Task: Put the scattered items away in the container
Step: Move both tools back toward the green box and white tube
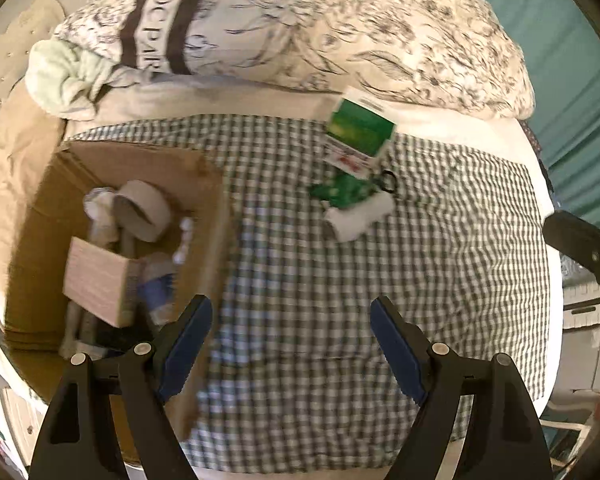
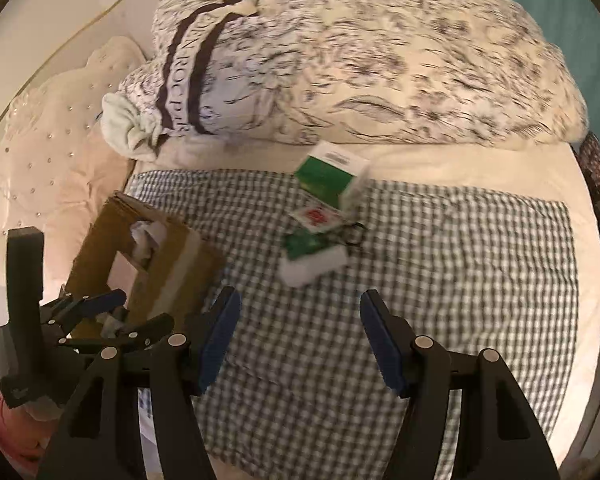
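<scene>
A cardboard box (image 1: 204,216) sits at the left of the checkered cloth and holds a tape roll (image 1: 144,210), a pale pink box (image 1: 96,280) and other small items. It also shows in the right wrist view (image 2: 172,268). A green-and-white carton (image 1: 358,126) (image 2: 332,178), a green packet (image 1: 340,192) (image 2: 304,244), a white block (image 1: 356,220) (image 2: 312,266) and a small black ring (image 1: 388,180) lie together further back. My left gripper (image 1: 292,344) is open and empty beside the box's right wall. My right gripper (image 2: 300,336) is open and empty, short of the pile.
The checkered cloth (image 1: 440,260) covers a bed. A floral duvet (image 1: 340,20) and a pale green towel (image 1: 64,76) are heaped behind it. A studded cream cushion (image 2: 40,184) lies left. The left gripper (image 2: 96,312) shows in the right wrist view over the box.
</scene>
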Motion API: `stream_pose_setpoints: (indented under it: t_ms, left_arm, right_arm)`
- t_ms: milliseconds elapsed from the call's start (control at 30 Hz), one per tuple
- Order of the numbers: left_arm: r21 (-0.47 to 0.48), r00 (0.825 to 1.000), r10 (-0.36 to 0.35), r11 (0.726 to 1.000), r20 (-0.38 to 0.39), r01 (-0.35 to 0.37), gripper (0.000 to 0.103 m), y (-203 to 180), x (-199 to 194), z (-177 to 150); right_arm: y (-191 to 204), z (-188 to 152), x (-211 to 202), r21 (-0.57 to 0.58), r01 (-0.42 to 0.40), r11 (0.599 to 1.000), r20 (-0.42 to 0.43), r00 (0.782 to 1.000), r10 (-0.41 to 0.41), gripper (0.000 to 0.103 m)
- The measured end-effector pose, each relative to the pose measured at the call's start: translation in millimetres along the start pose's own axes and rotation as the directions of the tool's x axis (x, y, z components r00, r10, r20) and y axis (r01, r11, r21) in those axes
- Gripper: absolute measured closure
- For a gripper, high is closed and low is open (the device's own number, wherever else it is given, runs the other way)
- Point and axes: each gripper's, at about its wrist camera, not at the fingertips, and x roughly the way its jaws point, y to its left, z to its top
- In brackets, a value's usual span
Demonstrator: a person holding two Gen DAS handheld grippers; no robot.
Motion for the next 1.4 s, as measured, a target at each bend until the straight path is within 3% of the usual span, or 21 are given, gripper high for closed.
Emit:
stream_pose_setpoints:
  t_ms: [367,700,900,1100,1267,1400]
  left_arm:
    - [-0.003,1.000,0.023,1.000,0.000,-0.023,0.019,-63,48,7]
    - [-0.035,1.000,0.028,0.999,-0.004,-0.028,0.019,-69,120,22]
    - [-0.067,1.000,0.021,0.998,0.008,-0.020,0.019,-57,148,39]
    - [-0.100,1.000,-0.019,0.995,0.023,0.021,0.019,-37,161,77]
    - [-0.141,0.997,-0.076,0.987,0.012,0.077,0.019,-20,175,109]
    - [-0.179,0.996,-0.084,0.980,0.000,0.083,0.019,-14,186,124]
  right_arm:
    - [-70,-20,2,0.019,-0.018,1.000,-0.026,0.999,0.018,0.040]
    - [-91,-17,57,0.014,-0.038,0.999,-0.070,0.997,0.039,0.040]
    - [-80,8,104,-0.025,-0.054,0.998,-0.071,0.996,0.052,0.041]
    - [-66,45,137,-0.076,-0.090,0.993,-0.040,0.995,0.087,0.041]
    - [-48,81,155,-0.210,-0.115,0.971,-0.023,0.993,0.113,0.038]
    - [-39,107,169,-0.337,-0.150,0.929,-0.044,0.989,0.144,0.036]
